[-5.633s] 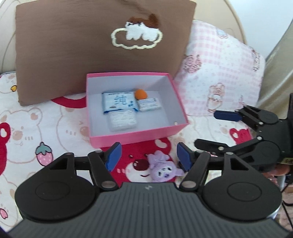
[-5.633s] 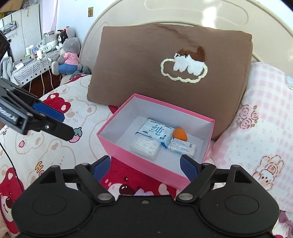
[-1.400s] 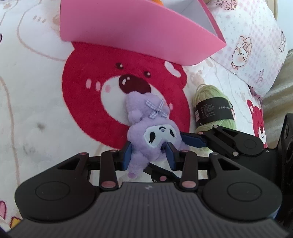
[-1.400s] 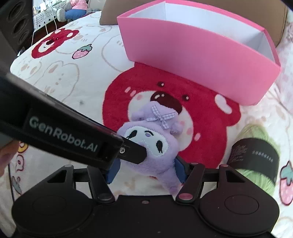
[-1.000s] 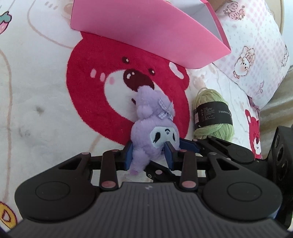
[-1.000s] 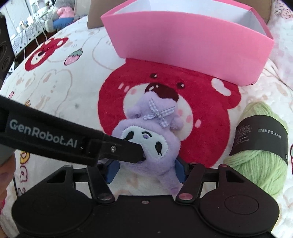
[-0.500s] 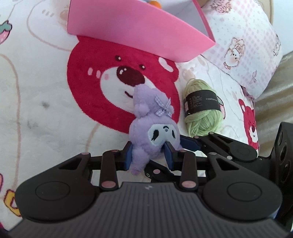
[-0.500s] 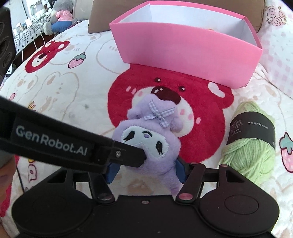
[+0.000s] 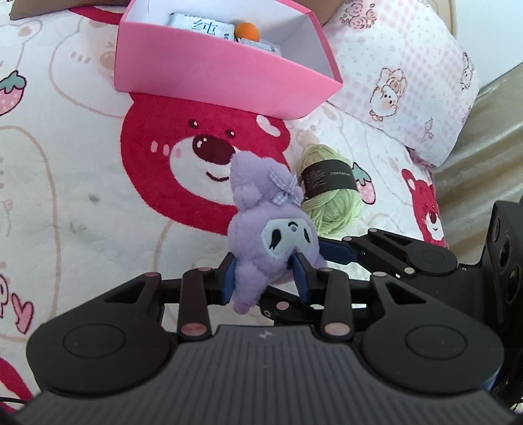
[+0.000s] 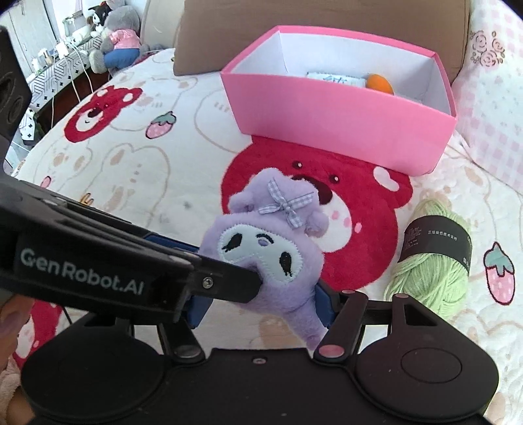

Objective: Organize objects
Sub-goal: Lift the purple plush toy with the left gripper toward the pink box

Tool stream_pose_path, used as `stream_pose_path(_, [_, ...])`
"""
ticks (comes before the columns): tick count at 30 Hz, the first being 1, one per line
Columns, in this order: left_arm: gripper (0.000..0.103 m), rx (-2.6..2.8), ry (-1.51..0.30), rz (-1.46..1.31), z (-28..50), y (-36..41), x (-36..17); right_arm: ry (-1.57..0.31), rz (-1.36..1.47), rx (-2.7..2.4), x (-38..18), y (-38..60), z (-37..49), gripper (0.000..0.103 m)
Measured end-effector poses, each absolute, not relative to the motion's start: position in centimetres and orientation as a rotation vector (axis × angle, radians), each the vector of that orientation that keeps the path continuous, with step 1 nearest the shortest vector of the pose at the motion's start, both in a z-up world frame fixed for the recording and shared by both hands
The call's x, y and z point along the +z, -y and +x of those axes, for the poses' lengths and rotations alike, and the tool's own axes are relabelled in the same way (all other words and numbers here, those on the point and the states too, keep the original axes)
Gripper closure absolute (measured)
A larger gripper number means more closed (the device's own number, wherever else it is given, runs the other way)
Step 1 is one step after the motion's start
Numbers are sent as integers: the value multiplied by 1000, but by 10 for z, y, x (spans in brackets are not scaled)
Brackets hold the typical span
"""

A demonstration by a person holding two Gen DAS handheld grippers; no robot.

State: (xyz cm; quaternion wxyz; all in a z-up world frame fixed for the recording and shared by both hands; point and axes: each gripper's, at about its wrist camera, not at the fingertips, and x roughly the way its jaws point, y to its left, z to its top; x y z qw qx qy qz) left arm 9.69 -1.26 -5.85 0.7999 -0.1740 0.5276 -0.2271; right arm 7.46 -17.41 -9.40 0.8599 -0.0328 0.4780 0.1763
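A purple plush toy with a checked bow hangs above the bear-print bedspread, its face up. My left gripper is shut on its lower body, blue pads pressing both sides. My right gripper comes in from the right and is also shut on the plush, lower down. One left finger crosses the right wrist view. Beyond stands the pink box, open-topped, holding tissue packs and an orange ball. A green yarn ball with a black band lies to the right of the plush.
The red bear print lies under the plush, in front of the box. A brown pillow leans behind the box and a pink checked pillow sits to its right. Stuffed toys sit far left, off the bed.
Both grippers have risen together with the plush, lifting it off the bedspread. The box's inside has come into view, and the yarn ball now sits lower beside the plush.
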Motion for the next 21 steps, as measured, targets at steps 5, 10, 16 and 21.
stream_pose_path(5, [68, -495, -1117, -382, 89, 7, -46, -983, -72, 376, -83, 171, 68, 34])
stream_pose_path(10, [67, -511, -1079, -373, 79, 6, -34, -963, -83, 375, -71, 168, 61, 33])
stream_pose_path(16, [67, -522, -1056, -372, 71, 4, -20, -942, -91, 374, -58, 168, 52, 32])
stream_pose_path(21, [65, -537, -1039, -355, 68, 6, -7, -914, -113, 374, -46, 168, 48, 32])
